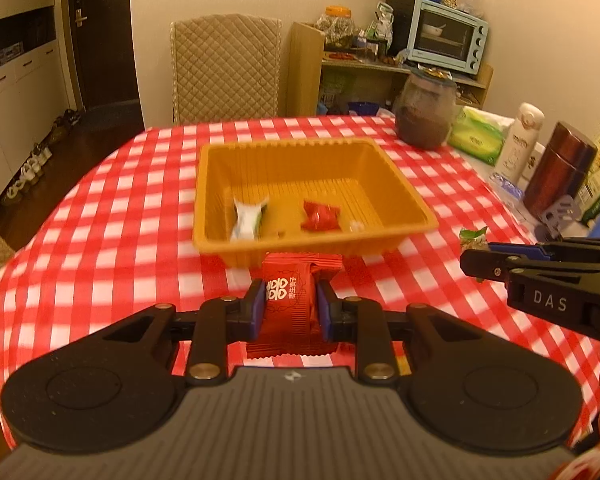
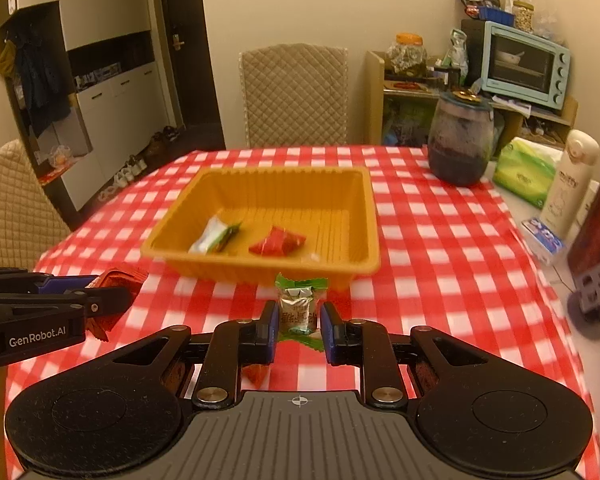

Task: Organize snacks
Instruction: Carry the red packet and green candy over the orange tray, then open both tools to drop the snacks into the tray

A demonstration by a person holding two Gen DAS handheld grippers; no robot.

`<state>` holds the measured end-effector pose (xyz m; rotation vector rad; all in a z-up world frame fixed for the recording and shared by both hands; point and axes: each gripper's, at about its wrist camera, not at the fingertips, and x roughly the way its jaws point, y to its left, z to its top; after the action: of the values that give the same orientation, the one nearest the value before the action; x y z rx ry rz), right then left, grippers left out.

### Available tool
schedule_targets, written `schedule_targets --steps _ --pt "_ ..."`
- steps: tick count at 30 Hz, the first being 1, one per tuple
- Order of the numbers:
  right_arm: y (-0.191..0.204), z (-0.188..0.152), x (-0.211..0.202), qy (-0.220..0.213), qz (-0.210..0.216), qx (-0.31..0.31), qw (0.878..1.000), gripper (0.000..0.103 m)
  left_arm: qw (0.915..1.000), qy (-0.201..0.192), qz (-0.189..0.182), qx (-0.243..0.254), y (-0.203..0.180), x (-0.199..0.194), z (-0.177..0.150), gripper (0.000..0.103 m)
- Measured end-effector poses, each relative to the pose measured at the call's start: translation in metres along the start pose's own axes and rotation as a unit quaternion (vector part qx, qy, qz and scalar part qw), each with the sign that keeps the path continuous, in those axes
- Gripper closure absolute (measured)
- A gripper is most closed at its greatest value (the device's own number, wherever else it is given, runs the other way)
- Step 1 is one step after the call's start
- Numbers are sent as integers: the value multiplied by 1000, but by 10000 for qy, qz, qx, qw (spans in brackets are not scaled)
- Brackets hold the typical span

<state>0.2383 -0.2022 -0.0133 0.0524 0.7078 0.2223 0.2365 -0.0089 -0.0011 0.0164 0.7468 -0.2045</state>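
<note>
The left gripper (image 1: 286,304) is tilting forward and down over the checked surface (image 1: 100,240), its fingers (image 1: 256,308) pinching a red snack packet (image 1: 288,300) by its two sides. The packet is standing with its long axis running away from the camera toward the orange tray (image 1: 396,176), printed face up, its far end just short of the tray's near wall. The right gripper (image 2: 299,320) is tilting the same way beside it, and its fingers (image 2: 274,326) are pinching a green-edged snack packet (image 2: 298,308) that is standing upright, crimped end on top, also just before the tray's near wall. In each wrist view the other gripper is reaching in from the side, level with its neighbour.

Inside the tray two snacks are lying apart: one white-and-green packet (image 1: 246,218) on the left, its long axis running front to back, and one red packet (image 1: 320,216) to its right, crumpled and lying crosswise. A small pale bit near the tray's front wall is too blurred to name. So four packets are showing: two held, two in the tray.

At the surface's far right edge one dark jar (image 2: 460,140), one green tissue pack (image 2: 524,172) and one white bottle (image 2: 568,184) are standing.
</note>
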Motion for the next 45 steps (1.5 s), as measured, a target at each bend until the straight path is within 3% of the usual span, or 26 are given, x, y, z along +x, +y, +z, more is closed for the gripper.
schedule_targets --steps 12,21,31,32,33,34,45 --pt "-14 57 60 -14 121 125 9998 80 9999 -25 -102 5 10 58 56 79" --pt "-24 79 100 63 161 218 9996 80 10000 38 -91 12 14 101 79 79" --pt "-34 80 124 196 126 294 9993 80 9996 161 -213 -18 16 135 85 78" --pt "-35 79 125 209 123 298 9993 80 9996 193 -203 -7 16 137 85 75" --pt "-35 79 126 221 124 303 9992 80 9997 207 -157 9 15 138 85 65" --pt "-36 78 126 228 128 312 9992 80 9998 181 -129 22 16 137 84 60" --pt "-39 79 126 212 161 436 9987 80 9999 65 85 -69 39 113 65 58"
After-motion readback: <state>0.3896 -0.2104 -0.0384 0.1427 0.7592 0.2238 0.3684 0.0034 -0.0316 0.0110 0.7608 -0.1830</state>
